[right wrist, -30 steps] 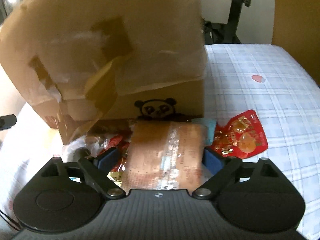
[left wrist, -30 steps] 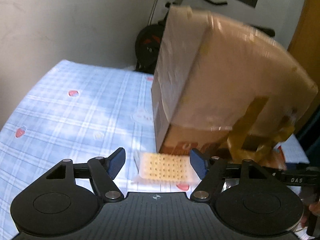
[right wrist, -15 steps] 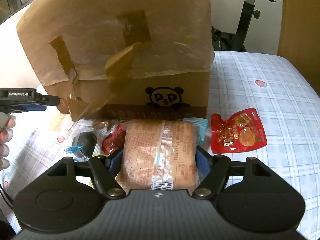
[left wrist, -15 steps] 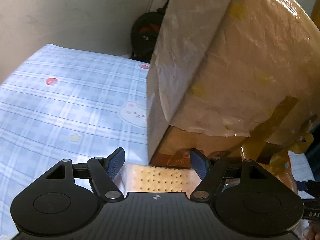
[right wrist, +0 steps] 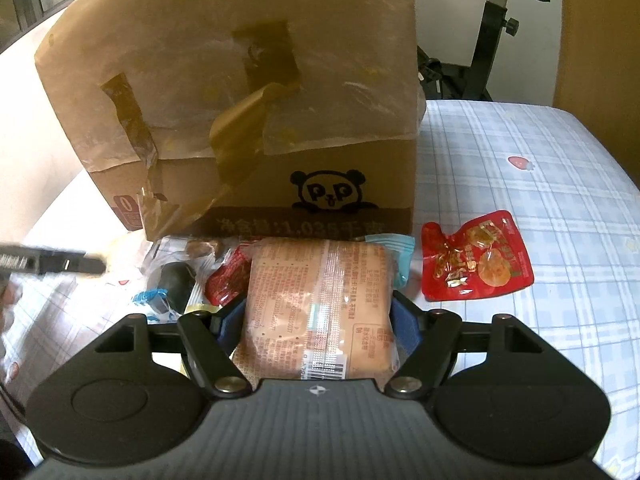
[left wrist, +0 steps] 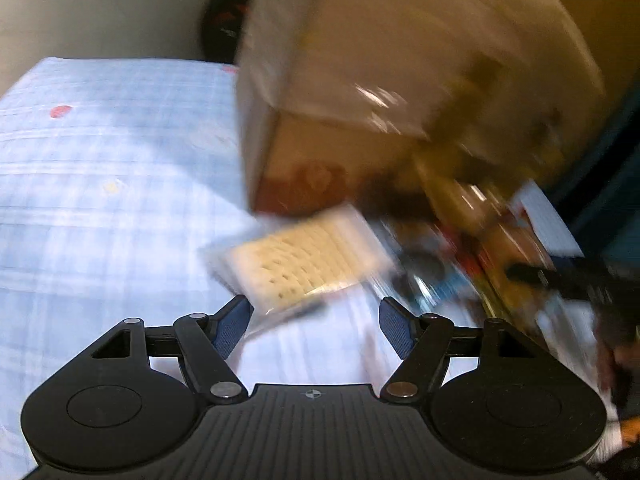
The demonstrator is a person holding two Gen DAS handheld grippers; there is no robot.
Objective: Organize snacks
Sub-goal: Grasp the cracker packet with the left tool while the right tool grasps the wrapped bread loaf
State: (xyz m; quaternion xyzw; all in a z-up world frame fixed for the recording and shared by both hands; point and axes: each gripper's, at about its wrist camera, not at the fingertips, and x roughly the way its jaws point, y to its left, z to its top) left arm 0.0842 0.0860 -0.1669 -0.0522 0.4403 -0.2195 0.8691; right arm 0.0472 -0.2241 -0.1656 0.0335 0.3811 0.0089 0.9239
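A clear packet of pale crackers (left wrist: 304, 260) lies tilted on the blue checked sheet (left wrist: 100, 200), just ahead of my left gripper (left wrist: 314, 312). That gripper is open, and only the packet's near corner reaches its left pad; this view is blurred. My right gripper (right wrist: 318, 316) is shut on a brown wrapped snack packet (right wrist: 320, 300), with both blue pads pressed on its sides. Behind both stands a tall taped cardboard box (right wrist: 256, 120) with a panda logo. More small snacks (right wrist: 200, 276) lie at its foot.
A red snack pouch (right wrist: 476, 260) lies on the sheet to the right of the held packet. A dark round sweet (right wrist: 176, 280) sits to the left, near the left gripper's tip (right wrist: 52, 264). An exercise bike (right wrist: 492, 40) stands behind the bed. A person's fingers (left wrist: 616, 364) show at the right.
The right jaws narrowed onto the brown packet and now grip it. The left gripper dropped and turned, so the cracker packet shows further ahead and tilted, in a blurred view.
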